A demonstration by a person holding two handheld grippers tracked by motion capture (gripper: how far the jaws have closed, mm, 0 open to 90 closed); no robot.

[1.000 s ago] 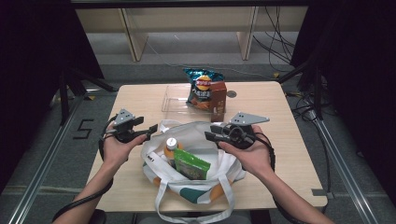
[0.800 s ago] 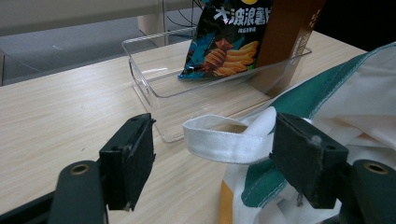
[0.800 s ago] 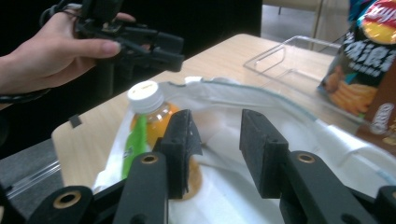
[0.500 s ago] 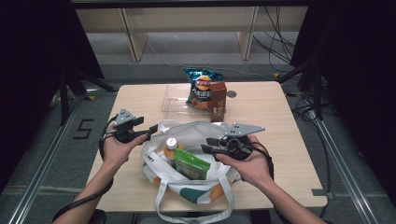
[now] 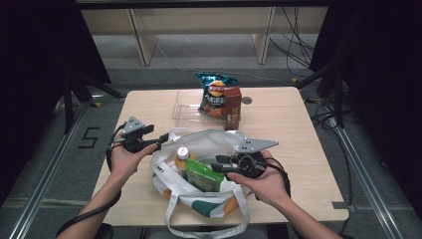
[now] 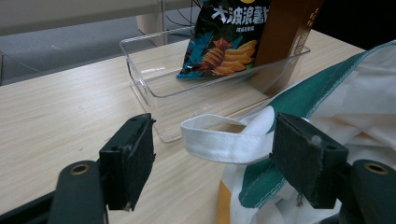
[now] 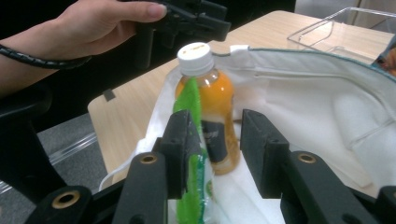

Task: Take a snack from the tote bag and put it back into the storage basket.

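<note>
Moved: right gripper had come down toward 7 o'clock over the tote bag; jaws partly apart around the orange bottle, green packet by one pad; grip unclear
Left gripper: jaws wide, straddling the bag's white strap at 9 o'clock
Surface: pale wooden table; clear tray at 12 o'clock held chips bag and brown carton
Room: grey floor; dark curtains
Hidden: bag's bottom cut off
</note>
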